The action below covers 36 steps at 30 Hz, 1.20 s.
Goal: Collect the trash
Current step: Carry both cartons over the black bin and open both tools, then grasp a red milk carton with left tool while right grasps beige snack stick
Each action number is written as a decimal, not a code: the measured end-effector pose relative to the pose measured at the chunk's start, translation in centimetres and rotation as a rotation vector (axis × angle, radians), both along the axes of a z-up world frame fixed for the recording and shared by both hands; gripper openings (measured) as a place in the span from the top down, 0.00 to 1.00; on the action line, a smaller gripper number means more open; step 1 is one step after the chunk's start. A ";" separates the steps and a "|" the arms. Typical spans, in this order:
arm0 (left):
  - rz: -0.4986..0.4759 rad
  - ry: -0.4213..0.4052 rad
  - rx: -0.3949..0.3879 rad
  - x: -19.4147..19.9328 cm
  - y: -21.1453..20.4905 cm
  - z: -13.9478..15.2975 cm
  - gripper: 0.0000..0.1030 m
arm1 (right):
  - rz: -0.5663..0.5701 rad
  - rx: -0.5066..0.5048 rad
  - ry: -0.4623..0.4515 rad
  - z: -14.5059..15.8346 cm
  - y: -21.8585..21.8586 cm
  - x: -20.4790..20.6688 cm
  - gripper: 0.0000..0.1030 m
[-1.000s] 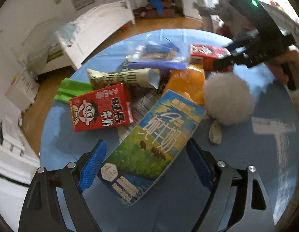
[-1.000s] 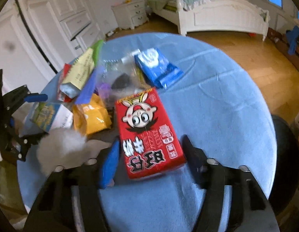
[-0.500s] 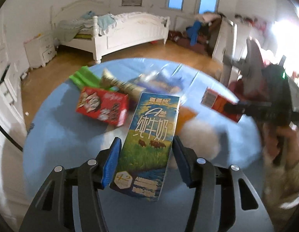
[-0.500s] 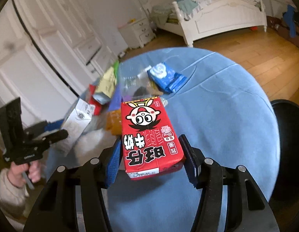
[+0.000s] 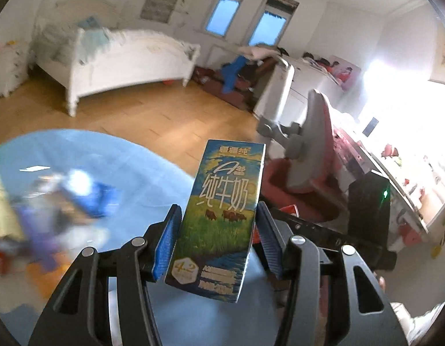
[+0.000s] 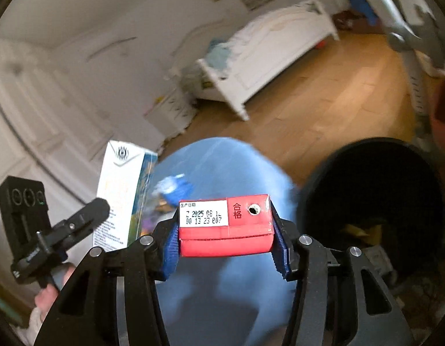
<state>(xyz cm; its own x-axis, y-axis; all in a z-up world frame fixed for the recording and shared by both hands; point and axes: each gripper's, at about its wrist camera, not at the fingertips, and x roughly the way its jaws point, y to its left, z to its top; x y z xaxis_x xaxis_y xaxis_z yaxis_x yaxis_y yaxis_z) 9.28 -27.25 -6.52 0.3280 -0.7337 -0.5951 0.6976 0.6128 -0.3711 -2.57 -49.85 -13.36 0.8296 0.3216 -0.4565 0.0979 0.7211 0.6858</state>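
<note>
My left gripper (image 5: 215, 235) is shut on a tall blue-green milk carton (image 5: 222, 216) and holds it upright above the blue round table (image 5: 130, 170). The carton also shows in the right wrist view (image 6: 121, 196), with the left gripper (image 6: 87, 219) beside it. My right gripper (image 6: 225, 240) is shut on a small red drink carton (image 6: 225, 230), top end facing the camera, lifted near the table's edge. A black trash bin (image 6: 372, 201) with some trash inside stands on the floor to its right.
Blurred wrappers and a blue packet (image 5: 78, 193) lie on the table at the left. A grey and red chair (image 5: 311, 150) stands beyond the table. A white bed (image 5: 121, 57) and wooden floor (image 5: 153, 115) lie behind.
Both grippers have lifted their cartons off the table and swung right, away from the trash pile. The black bin has come into the right wrist view.
</note>
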 end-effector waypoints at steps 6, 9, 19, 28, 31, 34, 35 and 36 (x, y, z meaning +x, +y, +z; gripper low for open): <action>-0.049 0.093 -0.019 1.7 -6.7 -2.7 0.50 | -0.212 -0.093 0.037 -0.7 -5.1 -1.5 0.50; -0.065 0.132 -0.018 2.3 -9.4 -3.8 0.50 | -0.272 -0.159 0.083 -1.8 -6.5 -1.4 0.50; -0.121 0.187 0.065 1.9 -14.3 -7.3 0.49 | -0.321 -0.125 0.212 -7.5 -9.3 -1.6 0.49; -0.069 0.150 0.096 1.3 -13.9 -6.7 0.17 | -0.346 -0.174 0.238 -7.8 -9.3 -2.2 0.18; -0.060 0.134 0.089 1.0 -12.6 -5.6 0.17 | -0.331 -0.145 0.227 -7.7 -9.0 -2.4 0.18; -0.030 0.120 0.057 0.6 -10.1 -4.2 0.17 | -0.305 -0.138 0.216 -7.0 -7.6 -2.5 0.18; -0.013 0.112 0.047 0.6 -8.9 -3.6 0.16 | -0.296 -0.140 0.212 -6.7 -7.2 -2.3 0.18; 0.008 0.105 0.040 0.5 -7.6 -3.1 0.16 | -0.282 -0.144 0.207 -6.3 -6.6 -2.1 0.18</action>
<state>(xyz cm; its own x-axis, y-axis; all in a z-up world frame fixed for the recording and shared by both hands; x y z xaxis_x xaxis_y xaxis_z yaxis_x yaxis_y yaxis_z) 9.80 -34.86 -9.60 0.2678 -0.7066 -0.6550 0.6512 0.6338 -0.4174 -4.72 -56.43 -19.61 0.7616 0.0141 -0.6478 0.4320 0.7341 0.5239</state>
